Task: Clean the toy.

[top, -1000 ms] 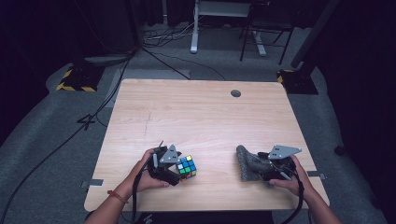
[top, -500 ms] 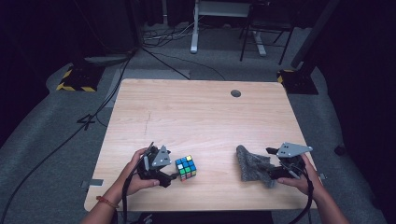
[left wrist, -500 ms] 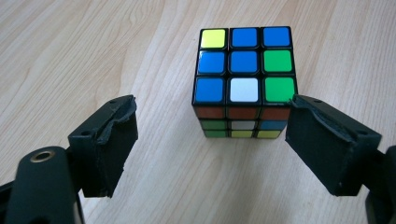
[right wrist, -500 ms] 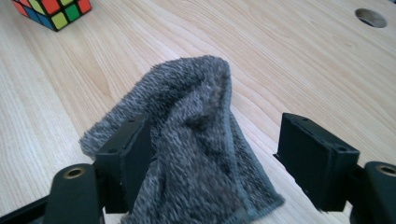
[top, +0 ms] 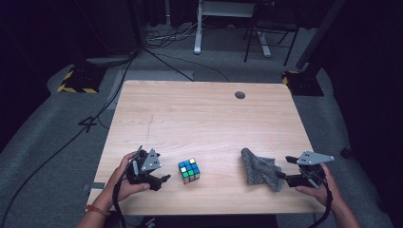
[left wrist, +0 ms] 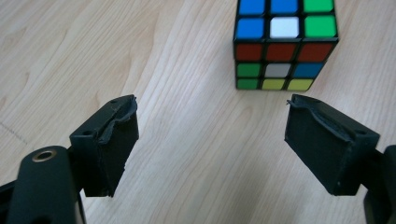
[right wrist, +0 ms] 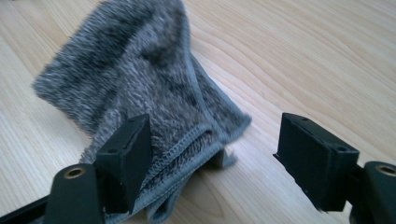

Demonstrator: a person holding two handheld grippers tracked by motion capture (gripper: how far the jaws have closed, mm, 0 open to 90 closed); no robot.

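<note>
Overhead, pale wooden table [top: 204, 118] (dark room), both claws gaping, empty: left claw [top: 164, 179] beside cube [top: 188, 171], right claw [top: 281, 175] by cloth [top: 259, 168].

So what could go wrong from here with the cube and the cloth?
1. The puzzle cube sits off to one side of the open left gripper, not between its jaws, so closing now would likely miss it or nudge it along the table.
2. The grey cloth lies loosely folded, with one jaw of the open right gripper against its edge; a grasp might catch a single layer and drag it.
3. The cloth lies near the table's front edge and could slip off.
</note>
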